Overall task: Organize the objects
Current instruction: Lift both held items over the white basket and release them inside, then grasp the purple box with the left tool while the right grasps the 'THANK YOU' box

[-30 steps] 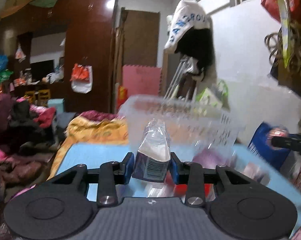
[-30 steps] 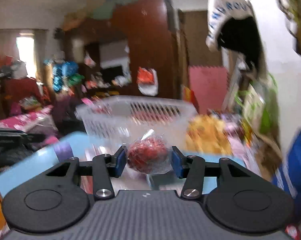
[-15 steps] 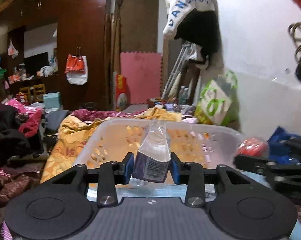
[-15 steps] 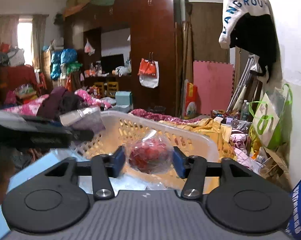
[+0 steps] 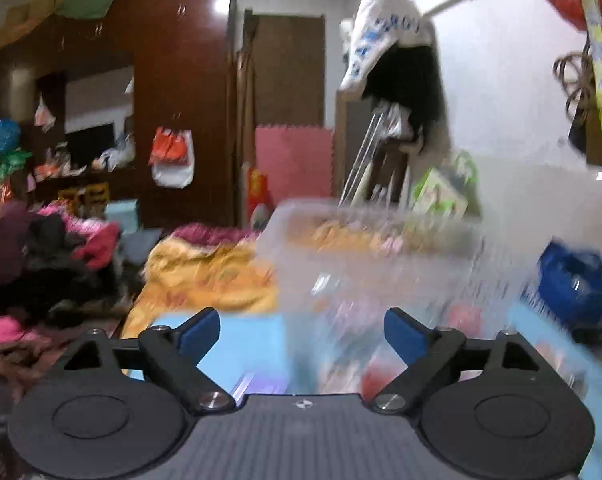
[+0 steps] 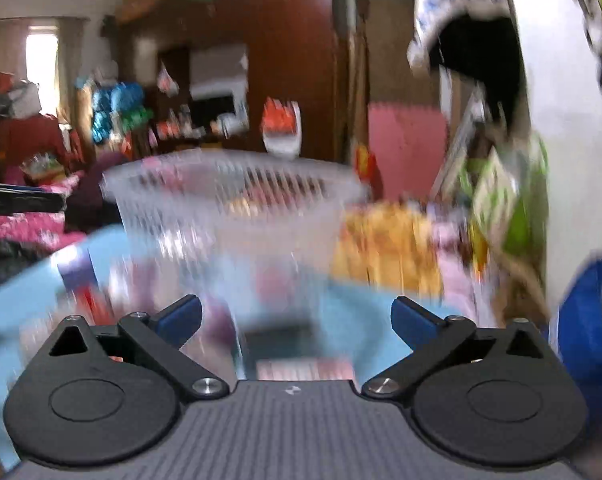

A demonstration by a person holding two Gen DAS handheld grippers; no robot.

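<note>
A white slatted plastic basket stands on a light blue table, blurred by motion in both views. My left gripper sits in front of the basket's near side, its jaws opening wide with nothing between them. My right gripper is also before the basket, jaws opening wide and empty. The clear packet and the red wrapped item are out of both grippers; blurred coloured shapes show through the basket wall. The left gripper's dark arm shows at the left edge of the right wrist view.
A yellow blanket lies behind the table. Piles of clothes fill the left. A blue bag sits at the right by the white wall. A dark wardrobe and pink foam mat stand at the back.
Both grippers let go of their items, the clear packet and the red wrapped item, and opened wide. Both pulled back and down from over the basket, which now stands higher in view.
</note>
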